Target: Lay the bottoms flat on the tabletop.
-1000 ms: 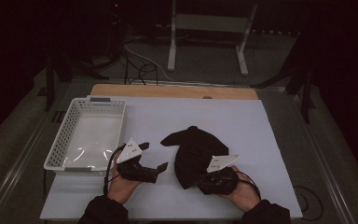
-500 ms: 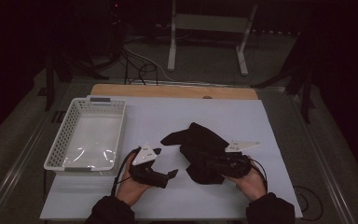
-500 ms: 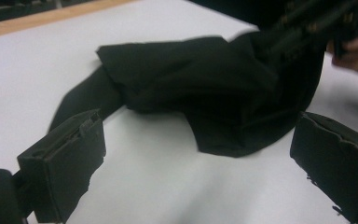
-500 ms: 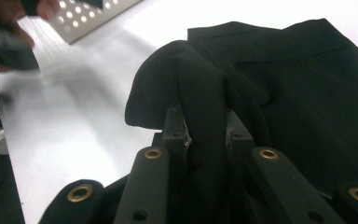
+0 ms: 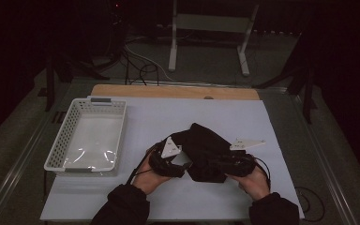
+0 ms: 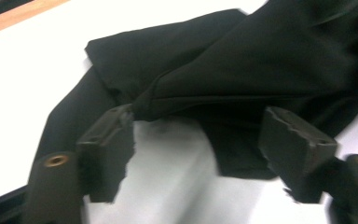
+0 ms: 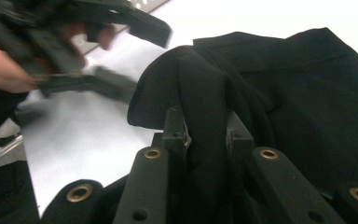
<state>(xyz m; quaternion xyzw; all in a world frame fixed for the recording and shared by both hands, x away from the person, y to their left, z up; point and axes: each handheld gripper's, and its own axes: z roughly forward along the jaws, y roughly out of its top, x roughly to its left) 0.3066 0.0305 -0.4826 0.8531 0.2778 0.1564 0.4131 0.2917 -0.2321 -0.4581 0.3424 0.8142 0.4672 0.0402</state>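
A black cloth lies bunched on the white table cover. My right gripper is shut on a raised fold of it, and the fold shows pinched between the narrow jaws in the right gripper view. My left gripper is at the cloth's left edge, and its jaws have just been closing. In the left gripper view they still stand apart. The hem of the black cloth reaches in between them, with no pad pressing on it.
A white plastic basket stands on the left of the table. A strip of wooden edge runs along the far side. A white stand and cables are on the floor beyond.
My left gripper has moved right, up to the cloth, with its jaws narrowing. My right gripper shifted right with the fold earlier, pulling the cloth, then held still.
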